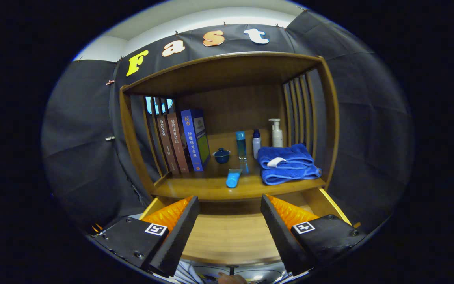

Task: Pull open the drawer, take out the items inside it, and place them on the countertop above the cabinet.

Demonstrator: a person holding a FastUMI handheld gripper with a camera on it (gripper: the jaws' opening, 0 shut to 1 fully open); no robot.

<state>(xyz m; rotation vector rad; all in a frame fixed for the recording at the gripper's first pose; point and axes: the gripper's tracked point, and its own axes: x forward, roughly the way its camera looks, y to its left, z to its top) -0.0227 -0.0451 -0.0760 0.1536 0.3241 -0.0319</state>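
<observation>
My gripper (230, 203) is open, with nothing between its fingers, hovering above the pulled-out drawer (231, 236), whose bare wooden bottom shows between the fingers. Just beyond the fingertips runs the countertop (211, 189) of the wooden cabinet. A light-blue tube (233, 178) lies on the countertop near its front edge. Behind it stand a tall blue bottle (241, 146), a small white bottle with a blue cap (256, 143) and a white pump bottle (276, 133). A small dark-blue lidded cup (222, 155) sits to their left.
Several upright books (179, 142) lean at the countertop's left. Folded blue towels (288, 163) lie at its right, near the slatted side wall (300, 110). A shelf roof (227, 71) closes the niche above. A hand (231, 279) shows below the drawer front.
</observation>
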